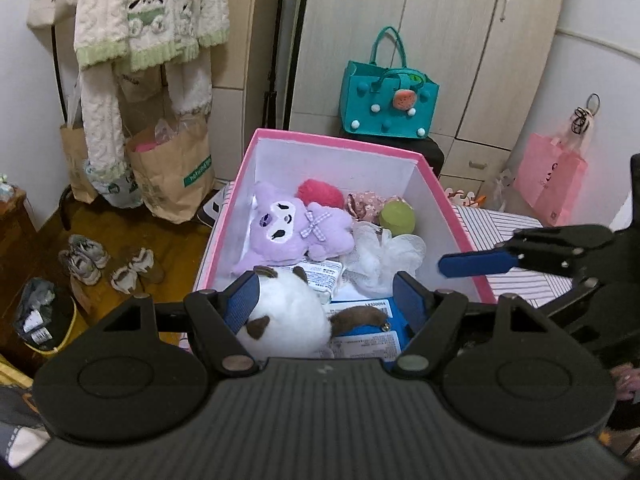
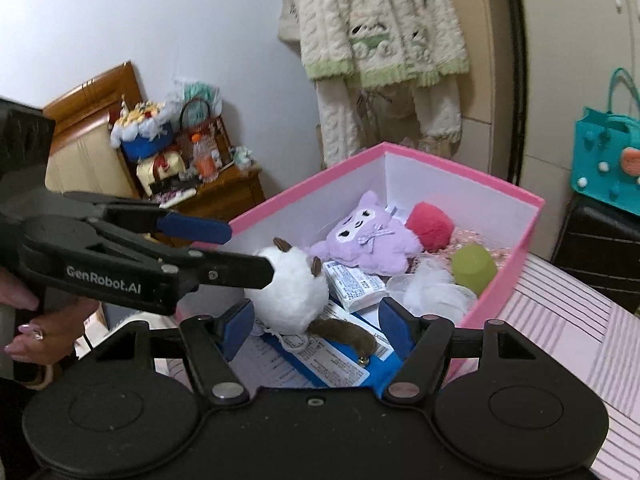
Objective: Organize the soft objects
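A pink box (image 1: 332,142) with white inside walls holds a purple plush (image 1: 292,226), a red pompom (image 1: 320,192), a green ball (image 1: 398,218), a white mesh puff (image 1: 384,258) and packets. A white plush with brown ears and tail (image 1: 288,316) lies at the box's near end, between the fingers of my left gripper (image 1: 324,300), which is open; the left pad touches it. My right gripper (image 2: 316,326) is open above the box's near end; it also shows in the left wrist view (image 1: 472,264). The white plush (image 2: 290,290) and the left gripper (image 2: 240,248) show in the right wrist view.
The pink box (image 2: 456,174) stands on a pink striped surface (image 2: 560,320). A teal felt bag (image 1: 386,100) sits behind it on a black stool. Paper bags (image 1: 172,168), shoes (image 1: 108,264) and hanging knitwear (image 1: 148,20) are at left. A wooden nightstand (image 2: 224,184) holds clutter.
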Demonstrator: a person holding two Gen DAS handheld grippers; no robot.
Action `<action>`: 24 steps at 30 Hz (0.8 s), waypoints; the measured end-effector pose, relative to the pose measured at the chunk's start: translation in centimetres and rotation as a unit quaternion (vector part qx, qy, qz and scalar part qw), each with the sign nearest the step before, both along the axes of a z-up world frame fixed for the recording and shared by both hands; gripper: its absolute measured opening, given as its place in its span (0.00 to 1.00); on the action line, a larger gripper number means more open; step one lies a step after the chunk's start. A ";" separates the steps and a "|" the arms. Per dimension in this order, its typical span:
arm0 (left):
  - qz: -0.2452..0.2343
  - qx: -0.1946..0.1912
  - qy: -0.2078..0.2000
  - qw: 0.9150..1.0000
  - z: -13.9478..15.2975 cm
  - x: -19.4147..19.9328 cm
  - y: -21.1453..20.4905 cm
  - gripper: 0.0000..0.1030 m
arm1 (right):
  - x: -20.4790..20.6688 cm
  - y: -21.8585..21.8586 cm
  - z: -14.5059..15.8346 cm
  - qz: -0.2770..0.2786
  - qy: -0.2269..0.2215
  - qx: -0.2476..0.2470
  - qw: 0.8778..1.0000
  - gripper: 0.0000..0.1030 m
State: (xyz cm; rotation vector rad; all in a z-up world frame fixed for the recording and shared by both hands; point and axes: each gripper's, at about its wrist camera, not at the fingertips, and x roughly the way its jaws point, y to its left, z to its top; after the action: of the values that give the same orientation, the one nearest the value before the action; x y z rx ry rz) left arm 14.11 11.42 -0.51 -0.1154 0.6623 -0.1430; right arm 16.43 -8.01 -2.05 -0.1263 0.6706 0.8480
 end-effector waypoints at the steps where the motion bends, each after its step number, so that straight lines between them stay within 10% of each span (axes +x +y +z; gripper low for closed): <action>1: -0.002 0.004 -0.002 1.000 0.1 -0.3 -0.2 0.71 | -0.4 -0.3 0.2 -0.005 -0.004 0.001 1.000 0.71; 17: 0.039 0.044 0.007 0.998 0.8 -4.4 -3.0 0.80 | -6.0 -6.4 2.4 -0.064 -0.010 -0.015 0.998 0.78; 24: 0.035 0.050 -0.011 0.998 1.4 -5.9 -4.6 0.87 | -7.9 -8.0 2.9 -0.129 -0.034 -0.053 0.990 0.96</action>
State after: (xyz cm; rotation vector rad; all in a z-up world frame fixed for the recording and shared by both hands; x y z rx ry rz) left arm 8.25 6.83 0.88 -0.0397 0.6406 -0.0435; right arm 8.52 -16.00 0.85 -0.1593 0.6513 0.5568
